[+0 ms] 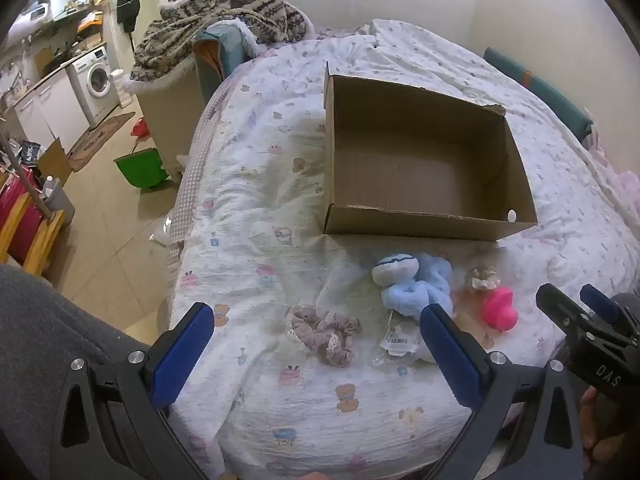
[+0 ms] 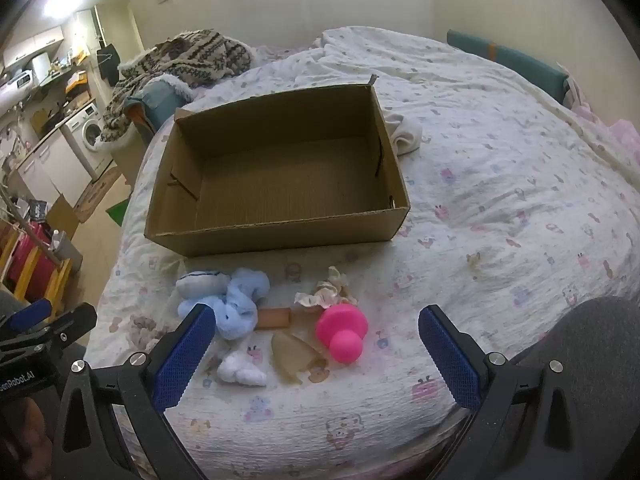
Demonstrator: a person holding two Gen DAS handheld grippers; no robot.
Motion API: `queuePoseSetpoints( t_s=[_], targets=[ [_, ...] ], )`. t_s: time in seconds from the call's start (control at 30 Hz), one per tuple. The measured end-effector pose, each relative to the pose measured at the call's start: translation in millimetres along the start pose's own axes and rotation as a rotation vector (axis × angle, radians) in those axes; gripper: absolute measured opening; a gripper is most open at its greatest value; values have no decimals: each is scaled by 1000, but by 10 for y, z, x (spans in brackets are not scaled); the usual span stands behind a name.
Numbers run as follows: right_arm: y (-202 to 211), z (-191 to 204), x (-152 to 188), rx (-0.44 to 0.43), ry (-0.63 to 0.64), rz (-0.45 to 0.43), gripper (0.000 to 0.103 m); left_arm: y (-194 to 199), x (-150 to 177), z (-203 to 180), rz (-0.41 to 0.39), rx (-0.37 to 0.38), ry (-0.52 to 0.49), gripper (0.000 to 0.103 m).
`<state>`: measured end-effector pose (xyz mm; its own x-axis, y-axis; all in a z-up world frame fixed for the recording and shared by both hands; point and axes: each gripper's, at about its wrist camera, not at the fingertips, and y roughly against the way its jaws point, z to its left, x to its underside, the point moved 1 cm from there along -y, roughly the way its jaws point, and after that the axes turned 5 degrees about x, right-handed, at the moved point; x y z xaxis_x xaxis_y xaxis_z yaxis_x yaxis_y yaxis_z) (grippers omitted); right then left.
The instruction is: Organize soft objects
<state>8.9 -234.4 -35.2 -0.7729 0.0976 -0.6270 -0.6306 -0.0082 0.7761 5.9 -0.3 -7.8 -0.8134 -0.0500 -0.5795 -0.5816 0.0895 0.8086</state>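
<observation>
An empty cardboard box (image 1: 416,224) (image 2: 280,236) sits on the bed. In front of it lie a light blue plush toy (image 1: 416,286) (image 2: 236,304), a mauve lace scrunchie (image 1: 324,332), a cream scrunchie (image 1: 484,278) (image 2: 328,292), a pink rubber toy (image 1: 500,310) (image 2: 342,330), a small white fluffy piece (image 2: 240,370), a translucent pouch (image 2: 294,354) and a small brown tube (image 2: 274,318). My left gripper (image 1: 316,340) is open above the mauve scrunchie. My right gripper (image 2: 316,344) is open over the pink toy and pouch, holding nothing.
The bed (image 1: 280,400) has a patterned white cover. A patterned blanket (image 1: 224,16) lies on a chair at the far left. A white cloth (image 2: 404,132) lies behind the box. The floor at the left holds a green bin (image 1: 140,166) and a washing machine (image 1: 94,80).
</observation>
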Motion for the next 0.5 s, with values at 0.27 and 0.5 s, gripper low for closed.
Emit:
queuePoseSetpoints(
  t_s=[0.27,0.5],
  targets=[
    [0,-14,-1,-2,-4,1,103,2,1,-1,0,-3,1,103],
    [16,-33,1,-5,-6,-1,103,-30,20,-29,0,-1,2,103]
  ],
)
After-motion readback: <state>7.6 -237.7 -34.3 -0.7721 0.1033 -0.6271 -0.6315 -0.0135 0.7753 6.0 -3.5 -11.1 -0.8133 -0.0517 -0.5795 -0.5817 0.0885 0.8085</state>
